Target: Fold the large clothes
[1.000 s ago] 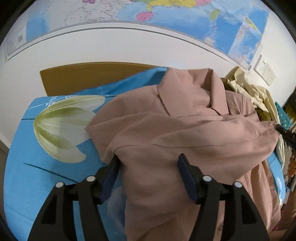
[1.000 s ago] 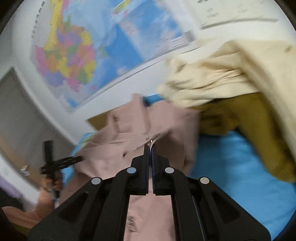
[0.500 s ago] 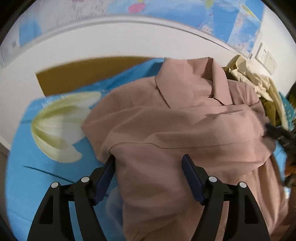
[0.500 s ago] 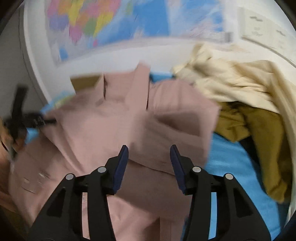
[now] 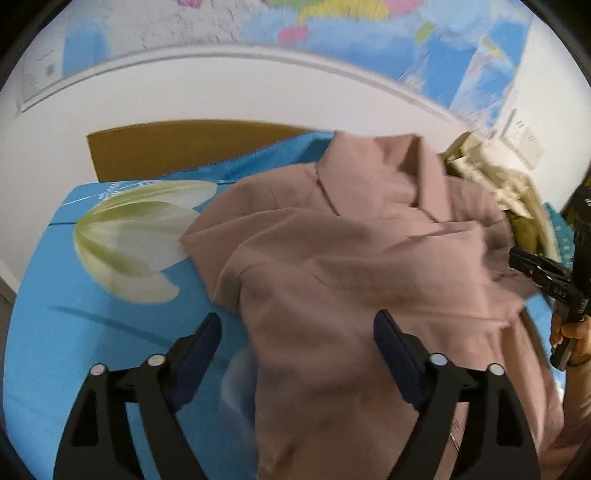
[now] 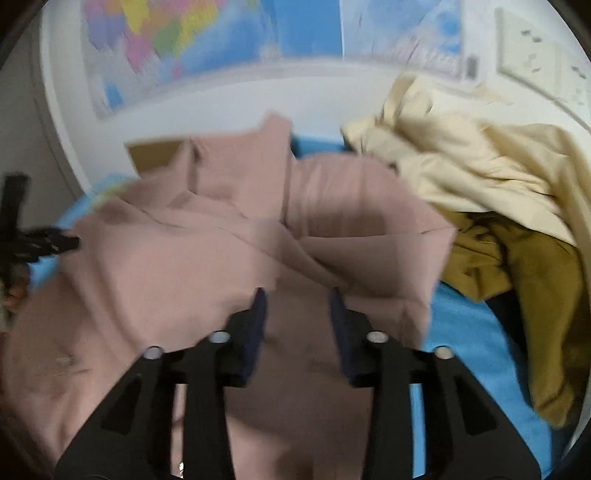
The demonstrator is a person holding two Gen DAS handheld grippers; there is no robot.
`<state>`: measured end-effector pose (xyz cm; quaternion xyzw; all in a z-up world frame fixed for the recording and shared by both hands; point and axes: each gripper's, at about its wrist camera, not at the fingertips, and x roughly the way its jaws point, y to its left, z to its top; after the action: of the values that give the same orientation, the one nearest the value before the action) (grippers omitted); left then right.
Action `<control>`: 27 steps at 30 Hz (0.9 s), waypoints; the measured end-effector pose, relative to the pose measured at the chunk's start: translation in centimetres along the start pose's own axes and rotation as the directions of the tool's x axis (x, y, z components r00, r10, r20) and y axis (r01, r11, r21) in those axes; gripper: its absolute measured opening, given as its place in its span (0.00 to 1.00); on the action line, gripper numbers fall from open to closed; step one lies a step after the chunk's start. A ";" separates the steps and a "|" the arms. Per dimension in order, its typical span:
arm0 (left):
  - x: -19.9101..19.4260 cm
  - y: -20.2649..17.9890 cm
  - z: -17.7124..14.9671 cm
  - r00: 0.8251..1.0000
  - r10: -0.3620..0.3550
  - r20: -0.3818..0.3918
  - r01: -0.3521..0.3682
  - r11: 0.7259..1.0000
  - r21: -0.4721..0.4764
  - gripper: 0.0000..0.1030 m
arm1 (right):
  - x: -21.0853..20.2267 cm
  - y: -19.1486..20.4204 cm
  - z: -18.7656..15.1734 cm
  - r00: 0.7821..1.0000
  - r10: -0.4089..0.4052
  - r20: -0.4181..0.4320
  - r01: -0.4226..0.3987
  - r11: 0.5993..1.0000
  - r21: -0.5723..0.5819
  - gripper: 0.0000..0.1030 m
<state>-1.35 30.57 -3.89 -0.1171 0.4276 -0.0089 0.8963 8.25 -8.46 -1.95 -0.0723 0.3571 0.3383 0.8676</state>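
Observation:
A dusty-pink collared shirt [image 5: 369,251] lies on a blue bedsheet [image 5: 44,325], both sleeves folded across its front, collar toward the wall. My left gripper [image 5: 297,326] is open, jaws wide apart above the shirt's left edge, holding nothing. My right gripper [image 6: 297,304] is open over the shirt [image 6: 207,251] near its right side, jaws apart and empty. The right gripper also shows at the right edge of the left wrist view [image 5: 535,273]. The left gripper shows at the left edge of the right wrist view [image 6: 40,240].
A heap of cream [image 6: 461,162] and mustard [image 6: 524,280] clothes lies to the shirt's right. A large white flower print [image 5: 136,240] is on the sheet. A brown headboard [image 5: 177,144] and a wall with a world map [image 5: 332,29] stand behind.
My right gripper let go of the shirt sleeve, which now lies across the shirt front, and opened. My left gripper drew back a little and opened wider.

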 end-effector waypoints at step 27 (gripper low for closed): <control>-5.2 -6.2 -15.8 0.885 -0.430 -0.178 0.438 0.899 0.010 0.11 | -9.0 -1.2 -17.0 0.935 0.353 0.005 -0.334 0.880 0.339 0.38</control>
<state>-16.24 21.92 -8.13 -0.1861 0.4654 -0.2298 0.8343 -5.31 -20.46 -8.54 0.1306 0.4411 0.4190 0.7828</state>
